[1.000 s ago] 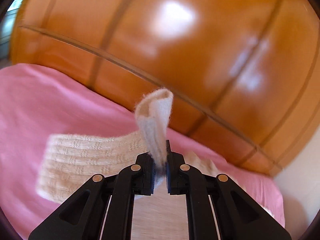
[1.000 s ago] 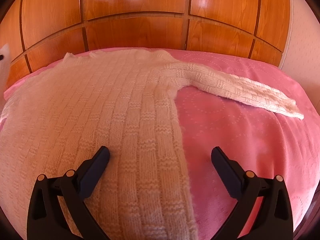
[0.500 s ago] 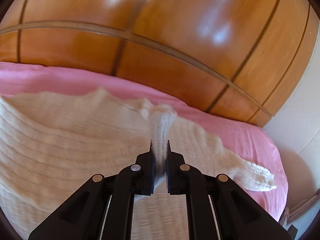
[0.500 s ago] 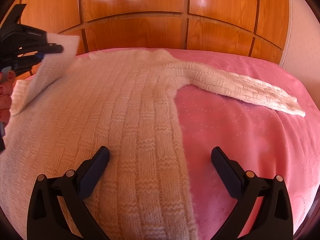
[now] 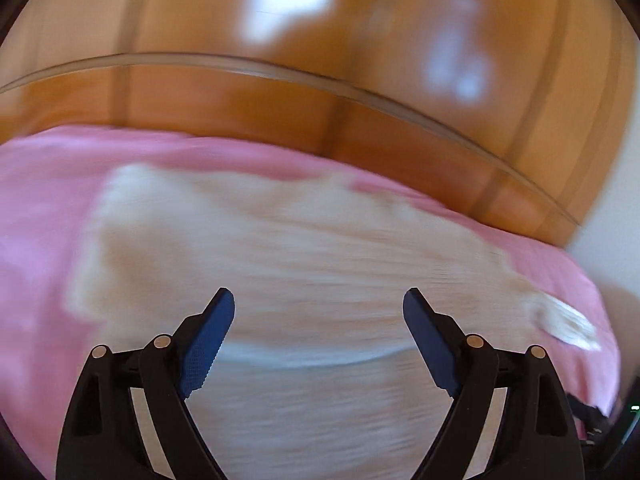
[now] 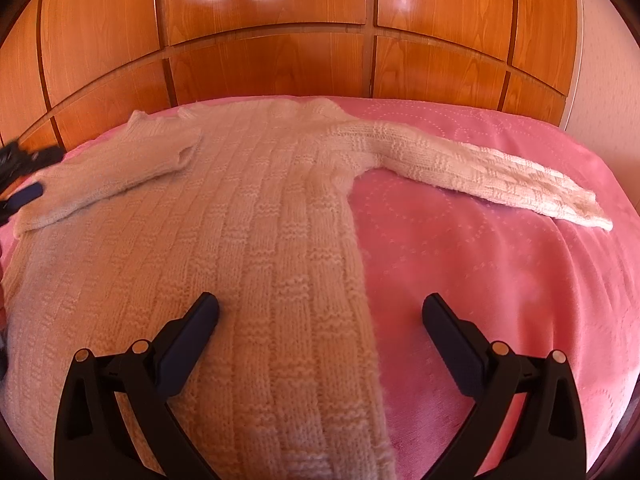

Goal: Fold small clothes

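Moved: left sleeve (image 6: 108, 172), released and laid across sweater (image 6: 248, 264) chest for the fold | left claw (image 5: 318, 304) opening, nothing between | right claw (image 6: 320, 308) spread, empty, over hem | right sleeve (image 6: 480, 168) outstretched on bed (image 6: 500, 280), judged next.

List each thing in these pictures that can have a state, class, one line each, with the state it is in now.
Sweater: flat on the pink bedspread.
Folded sleeve: laid across the body.
Other sleeve: spread out on the bedspread.
Left gripper: jaws opening, nothing between them.
Right gripper: open, straddling the sweater's side edge.
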{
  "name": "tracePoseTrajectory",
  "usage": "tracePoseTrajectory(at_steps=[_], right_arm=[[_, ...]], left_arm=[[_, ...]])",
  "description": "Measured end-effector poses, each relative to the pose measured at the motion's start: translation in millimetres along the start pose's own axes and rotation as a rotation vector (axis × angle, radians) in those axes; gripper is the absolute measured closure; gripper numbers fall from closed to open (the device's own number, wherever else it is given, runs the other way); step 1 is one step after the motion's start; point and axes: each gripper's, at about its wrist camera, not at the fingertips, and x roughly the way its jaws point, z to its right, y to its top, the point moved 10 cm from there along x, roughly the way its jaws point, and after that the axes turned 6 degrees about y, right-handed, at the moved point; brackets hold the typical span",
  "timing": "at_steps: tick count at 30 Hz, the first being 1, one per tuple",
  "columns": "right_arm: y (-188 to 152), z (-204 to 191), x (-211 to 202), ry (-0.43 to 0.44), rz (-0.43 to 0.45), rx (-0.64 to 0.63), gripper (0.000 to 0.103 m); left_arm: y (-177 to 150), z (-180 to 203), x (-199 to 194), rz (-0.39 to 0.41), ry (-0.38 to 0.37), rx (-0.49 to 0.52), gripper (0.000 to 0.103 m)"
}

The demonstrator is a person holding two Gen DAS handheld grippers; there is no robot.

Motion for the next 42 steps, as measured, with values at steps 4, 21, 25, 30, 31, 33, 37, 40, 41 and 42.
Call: tracePoseTrajectory(at_steps=[4, 21, 25, 30, 31, 33, 37, 40, 41, 42], right_arm=[[0.0, 0.4, 0.0, -0.001, 0.001, -0.001, 0.002], [27.8, 166.4, -26.0, 0.140, 0.128, 0.623, 0.027], [18.8, 236.7, -21.0, 0.151, 0.174, 0.885, 0.039], [21.8, 292.4, -16.6, 0.112, 0.251, 1.015, 0.041], [23.1, 300.2, -15.2, 0.108, 0.266, 1.034, 0.043], [25.4, 316.9, -11.4, 0.110, 0.293, 1.086, 0.053], [31.1, 335.2, -1.3, 0.118, 0.306, 1.147, 0.063], [32.3, 347.5, 2.7, 0.107, 0.287, 1.189, 0.089], [31.6, 355.7, 5.8, 0.101, 0.277, 1.207, 0.096], [31.6, 359.4, 5.1, 0.104, 0.275, 1.226, 0.096]], left_arm=[[-18.6, -66.3, 5.9, -0.069, 0.080, -0.181, 0.018], [-35.0, -69.3, 20.9, -0.137, 0.114, -0.139, 0.010], [-36.6, -69.2, 21.0, -0.137, 0.107, -0.134, 0.007], [-38.1, -66.2, 25.4, -0.144, 0.128, -0.105, 0.006], [-38.5, -66.1, 26.2, -0.147, 0.138, -0.098, 0.005], [-39.1, -64.4, 27.7, -0.151, 0.150, -0.081, 0.004], [-39.3, -63.6, 29.3, -0.149, 0.155, -0.075, 0.004], [-39.5, -64.0, 29.8, -0.148, 0.157, -0.072, 0.004], [-39.6, -64.0, 30.2, -0.148, 0.158, -0.070, 0.004], [-39.6, -63.9, 30.3, -0.148, 0.158, -0.070, 0.004]])
